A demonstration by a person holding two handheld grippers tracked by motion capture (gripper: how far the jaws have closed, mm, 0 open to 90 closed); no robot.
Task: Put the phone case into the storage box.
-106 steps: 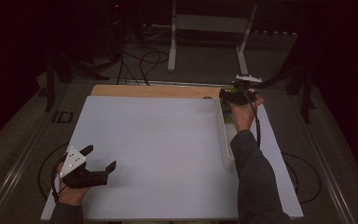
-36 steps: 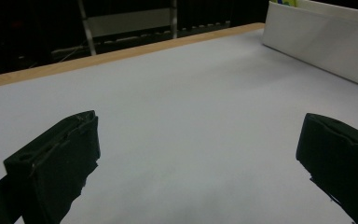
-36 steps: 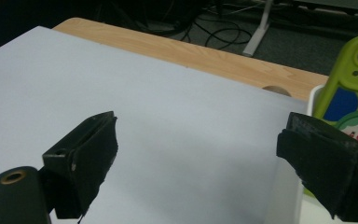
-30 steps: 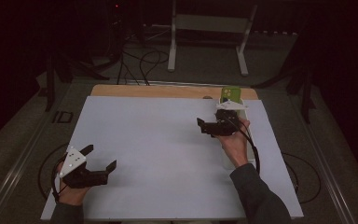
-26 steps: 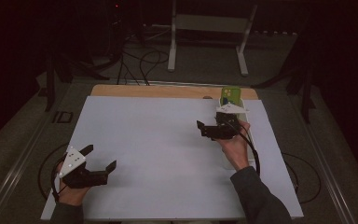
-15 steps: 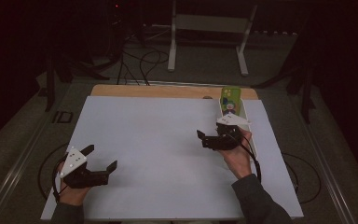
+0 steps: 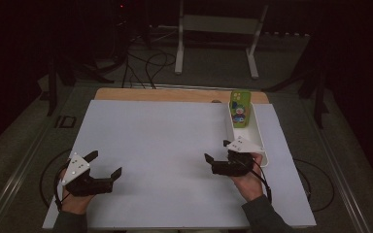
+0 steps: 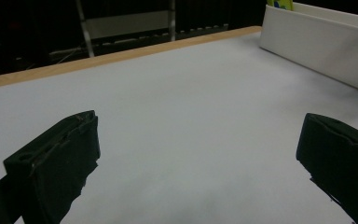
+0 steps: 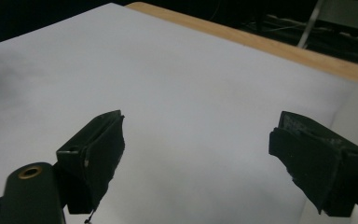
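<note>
**Carton's in the tray, both jaws empty**

Judging by how things lie, the placing part looks done: the green carton [image 7: 240,108] stands upright at the far end of the white tray [image 7: 259,141], which runs along the right edge of the tabletop [image 7: 165,141], far end near the wooden far edge. Nothing else to move that I can see, so prob. little or nothing left.

My right gripper [image 7: 217,164] is at the tray's near end, just beside its left wall, jaws wide apart w/ nothing between them; in the right gripper view only white surface lies ahead. These jaws have just been closing a touch, on nothing. My left gripper [image 7: 105,167] sits near the near-left corner, jaws also spread, empty, well apart from the tray.

Around: white sheet covers most of the tabletop; a white stand [image 7: 217,29] and cables [image 7: 145,58] on the floor beyond. Nothing in the way btw. grippers and tray; only the tray wall beside my right jaws could get bumped.
</note>
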